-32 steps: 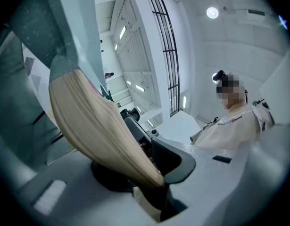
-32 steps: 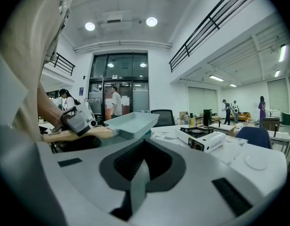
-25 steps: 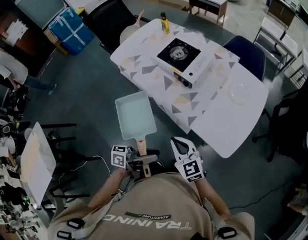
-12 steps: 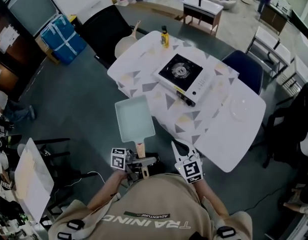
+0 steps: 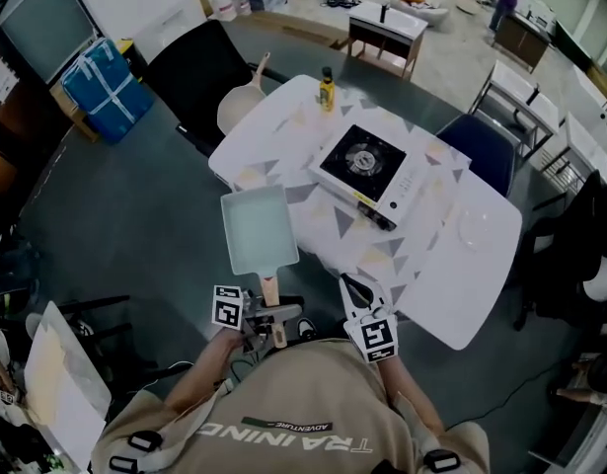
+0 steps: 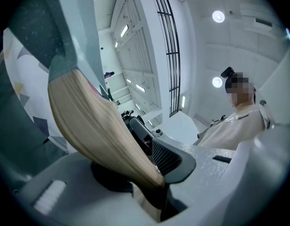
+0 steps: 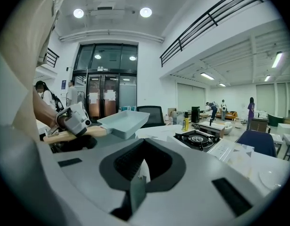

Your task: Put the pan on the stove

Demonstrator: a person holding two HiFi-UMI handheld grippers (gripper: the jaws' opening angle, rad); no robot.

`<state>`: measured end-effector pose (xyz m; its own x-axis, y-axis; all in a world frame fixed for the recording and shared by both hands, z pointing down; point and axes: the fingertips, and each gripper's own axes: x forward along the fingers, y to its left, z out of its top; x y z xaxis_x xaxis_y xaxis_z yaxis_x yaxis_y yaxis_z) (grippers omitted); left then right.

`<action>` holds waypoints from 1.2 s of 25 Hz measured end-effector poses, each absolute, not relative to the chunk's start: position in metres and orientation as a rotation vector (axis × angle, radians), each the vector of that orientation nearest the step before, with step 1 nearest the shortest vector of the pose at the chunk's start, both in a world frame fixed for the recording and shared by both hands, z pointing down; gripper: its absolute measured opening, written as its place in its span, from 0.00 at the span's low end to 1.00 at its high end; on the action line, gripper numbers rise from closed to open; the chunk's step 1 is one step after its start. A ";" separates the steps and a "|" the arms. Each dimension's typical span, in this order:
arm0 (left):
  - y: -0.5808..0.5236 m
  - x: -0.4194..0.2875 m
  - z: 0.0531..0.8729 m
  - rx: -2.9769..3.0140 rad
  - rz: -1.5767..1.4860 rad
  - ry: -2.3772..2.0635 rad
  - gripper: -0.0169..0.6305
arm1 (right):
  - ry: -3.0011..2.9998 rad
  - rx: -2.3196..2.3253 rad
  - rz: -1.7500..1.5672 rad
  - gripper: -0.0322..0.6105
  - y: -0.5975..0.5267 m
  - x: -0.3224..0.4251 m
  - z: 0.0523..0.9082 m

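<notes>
A light rectangular pan [image 5: 256, 229] with a wooden handle [image 5: 270, 290] hangs level in the air beside the table's near left edge. My left gripper [image 5: 271, 319] is shut on that handle. The left gripper view shows the handle [image 6: 88, 121] running down between the jaws of the left gripper [image 6: 149, 173]. The portable stove [image 5: 367, 171] sits mid-table with its burner bare, beyond and to the right of the pan. My right gripper [image 5: 358, 290] is held low near my body, shut and holding nothing. Its own view shows the pan [image 7: 123, 122] at left and the stove [image 7: 197, 138] ahead.
The white table [image 5: 436, 275] has triangle marks. A yellow bottle [image 5: 327, 89] stands at its far edge and a clear plate [image 5: 476, 227] lies at right. A black chair [image 5: 199, 67] and a blue chair [image 5: 481, 131] flank it. People stand far off.
The table and stove have drawn nearer and lower in the head view. The pan stays level in my left gripper and now reaches the table's edge. The right gripper keeps its place.
</notes>
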<state>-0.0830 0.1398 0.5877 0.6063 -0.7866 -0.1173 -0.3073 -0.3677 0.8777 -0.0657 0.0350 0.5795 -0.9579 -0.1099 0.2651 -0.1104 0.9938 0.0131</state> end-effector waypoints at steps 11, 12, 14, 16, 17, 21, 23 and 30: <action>0.098 -0.132 0.597 1.935 -0.681 -0.808 0.20 | -2.825 0.183 0.052 0.05 -0.007 -0.113 0.604; 0.090 -0.138 0.597 1.935 -0.674 -0.807 0.20 | -2.831 0.184 0.055 0.05 -0.015 -0.121 0.605; 0.074 -0.150 0.597 1.939 -0.654 -0.806 0.20 | -2.842 0.194 0.057 0.05 -0.033 -0.135 0.605; 0.057 -0.158 0.596 1.947 -0.638 -0.799 0.20 | -2.848 0.214 0.057 0.05 -0.053 -0.147 0.607; 0.049 -0.163 0.595 1.951 -0.632 -0.792 0.20 | -2.852 0.227 0.059 0.05 -0.062 -0.153 0.607; 0.018 -0.176 0.593 1.959 -0.596 -0.743 0.20 | -2.873 0.266 0.083 0.05 -0.094 -0.171 0.604; 0.005 -0.178 0.595 1.954 -0.580 -0.716 0.20 | -2.867 0.283 0.101 0.05 -0.105 -0.172 0.606; -0.034 -0.179 0.591 1.955 -0.560 -0.592 0.20 | -2.830 0.392 0.145 0.05 -0.139 -0.164 0.615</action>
